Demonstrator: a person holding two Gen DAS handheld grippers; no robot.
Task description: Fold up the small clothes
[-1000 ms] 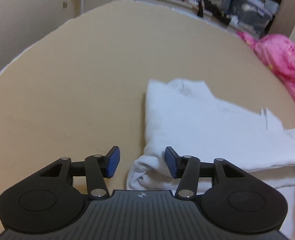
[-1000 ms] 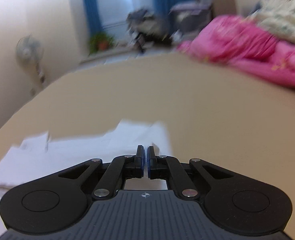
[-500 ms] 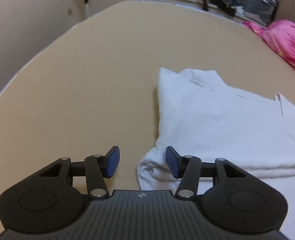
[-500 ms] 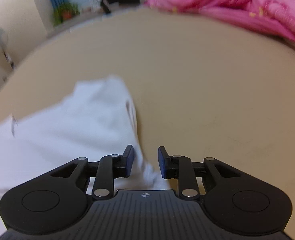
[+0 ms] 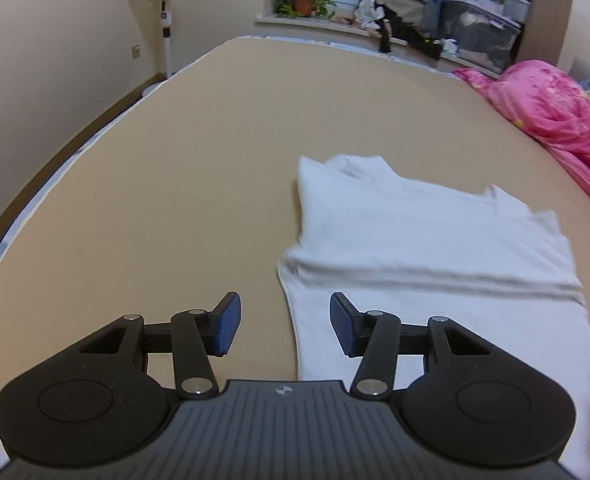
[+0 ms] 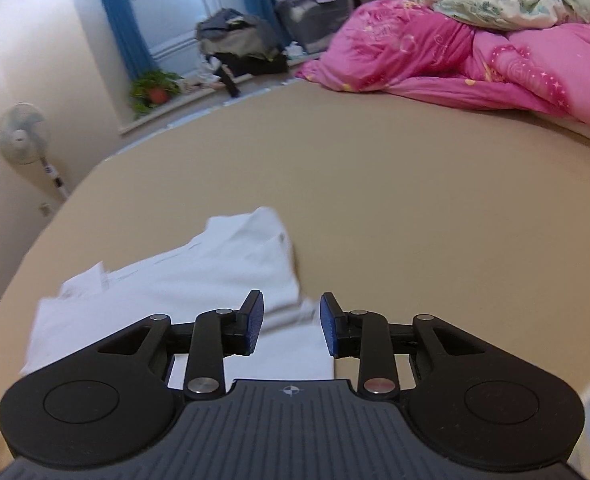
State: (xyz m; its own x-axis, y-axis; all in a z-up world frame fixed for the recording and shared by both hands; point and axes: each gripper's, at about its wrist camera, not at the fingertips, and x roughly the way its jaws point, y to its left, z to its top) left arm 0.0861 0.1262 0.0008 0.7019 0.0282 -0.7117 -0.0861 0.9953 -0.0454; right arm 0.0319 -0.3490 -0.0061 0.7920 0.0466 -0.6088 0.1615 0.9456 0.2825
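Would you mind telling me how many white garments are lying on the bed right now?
1. The white garment lies partly folded on the tan bed, just ahead of both grippers. Its near edge runs out of view, so more may be hidden.

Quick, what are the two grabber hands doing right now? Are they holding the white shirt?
Left gripper: open, holding nothing.
Right gripper: jaws just opened, holding nothing; the white shirt lies on the bed.

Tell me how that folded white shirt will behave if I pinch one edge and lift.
The white shirt is thin cloth lying flat in layers, so it will probably droop and unfold. It looks light. On the smooth tan bedsheet, a push would likely bunch it rather than slide it whole.
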